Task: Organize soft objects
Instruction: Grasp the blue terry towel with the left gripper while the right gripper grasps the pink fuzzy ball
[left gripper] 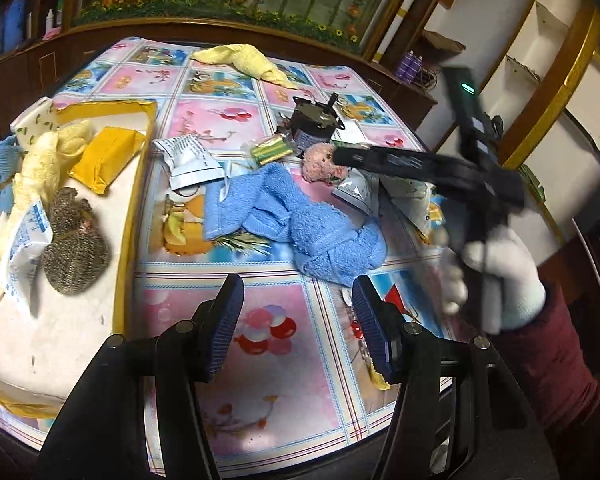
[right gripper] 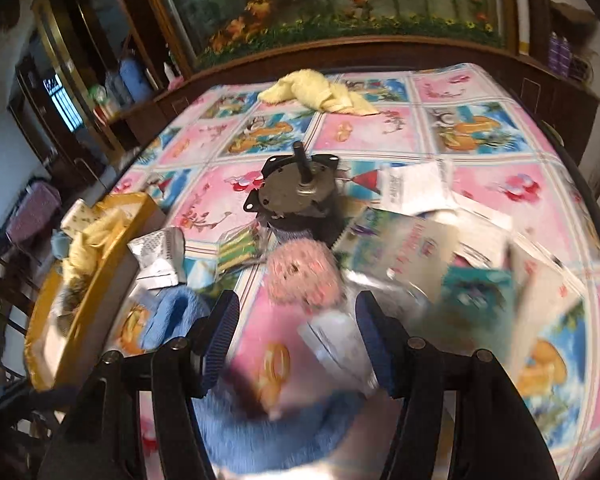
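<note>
Left claw [left gripper: 298, 320] hovers spread and empty over the cartoon-patterned bench [left gripper: 260, 360]. Beyond it lies a crumpled blue terry towel [left gripper: 300, 220]. Right claw [right gripper: 296, 332], also spread, points at a fuzzy pink plush toy [right gripper: 304, 276] beside a dark metal motor [right gripper: 296, 204].

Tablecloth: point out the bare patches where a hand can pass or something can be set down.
Free: the near strip of tablecloth under the left gripper, between the yellow tray and the table's right edge; also the far stretch between the yellow towel and the motor. Crowded: the middle, with blue towel, pink plush and packets.
</note>
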`<control>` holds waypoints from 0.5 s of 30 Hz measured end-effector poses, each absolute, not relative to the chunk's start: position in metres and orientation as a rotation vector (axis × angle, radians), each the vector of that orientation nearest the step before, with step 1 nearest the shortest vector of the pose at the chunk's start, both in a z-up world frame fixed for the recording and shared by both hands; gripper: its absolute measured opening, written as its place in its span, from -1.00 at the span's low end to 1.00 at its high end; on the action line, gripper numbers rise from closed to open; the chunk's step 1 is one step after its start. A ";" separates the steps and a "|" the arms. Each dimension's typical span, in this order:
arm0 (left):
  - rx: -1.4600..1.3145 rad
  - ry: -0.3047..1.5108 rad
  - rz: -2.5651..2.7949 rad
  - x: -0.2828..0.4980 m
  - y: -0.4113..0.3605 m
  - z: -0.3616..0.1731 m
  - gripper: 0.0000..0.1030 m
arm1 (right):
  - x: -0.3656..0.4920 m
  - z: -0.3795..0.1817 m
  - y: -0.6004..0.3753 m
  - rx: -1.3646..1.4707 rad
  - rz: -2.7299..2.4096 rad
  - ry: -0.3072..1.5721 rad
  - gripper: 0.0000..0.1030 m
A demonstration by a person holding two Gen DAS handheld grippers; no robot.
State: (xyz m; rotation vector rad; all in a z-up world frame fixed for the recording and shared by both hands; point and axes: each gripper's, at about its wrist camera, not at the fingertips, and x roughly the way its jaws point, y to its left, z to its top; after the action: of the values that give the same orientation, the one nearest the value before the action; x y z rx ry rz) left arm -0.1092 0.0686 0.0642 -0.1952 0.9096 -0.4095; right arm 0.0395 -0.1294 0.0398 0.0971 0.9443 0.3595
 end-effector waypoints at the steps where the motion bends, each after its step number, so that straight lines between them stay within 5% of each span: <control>1: -0.195 0.914 -0.411 -0.108 0.068 0.064 0.10 | 0.049 0.035 -0.123 0.095 0.355 0.959 0.18; 4: -0.208 0.933 -0.415 -0.103 0.066 0.061 0.10 | 0.067 0.024 -0.111 0.082 0.351 0.989 0.16; 6: -0.227 0.949 -0.427 -0.097 0.066 0.059 0.10 | 0.072 0.015 -0.109 0.094 0.368 1.038 -0.24; 15: -0.200 0.984 -0.433 -0.061 0.033 0.041 0.10 | 0.044 0.035 -0.153 0.242 0.401 0.974 -0.27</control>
State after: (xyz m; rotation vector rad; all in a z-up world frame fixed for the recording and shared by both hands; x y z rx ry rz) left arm -0.0605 0.0332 0.0413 -0.1997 0.9839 -0.4326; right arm 0.0445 -0.1533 0.0351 0.2417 0.9742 0.4012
